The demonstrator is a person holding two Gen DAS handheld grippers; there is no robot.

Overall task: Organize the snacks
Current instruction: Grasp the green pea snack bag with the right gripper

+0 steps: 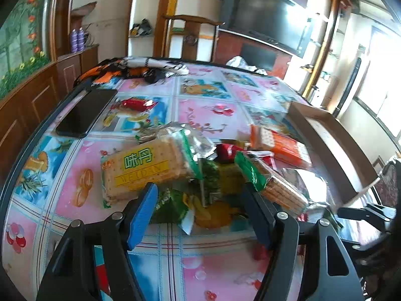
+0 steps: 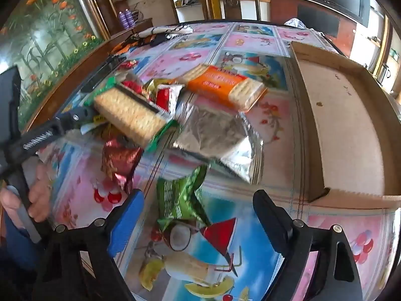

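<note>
snack packets are heaped on the bench [image 2: 250, 238] beside the empty cardboard box [image 2: 351, 130]. right claw [image 2: 198, 223] is spread above a green packet [image 2: 180, 200]; lower squarely, pinch its middle. left claw [image 1: 200, 213] is spread, empty.

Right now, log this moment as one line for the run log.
left gripper: open over snack pile | right gripper: open above green packet | cardboard box: no snacks inside | task: not started

A dark TV [image 1: 265, 17] hangs on the far wall beside wood shelves [image 1: 147, 12]. A flower mural [image 2: 42, 30] covers the left wall. Daylight pours through right-hand windows [image 1: 381, 105].
</note>
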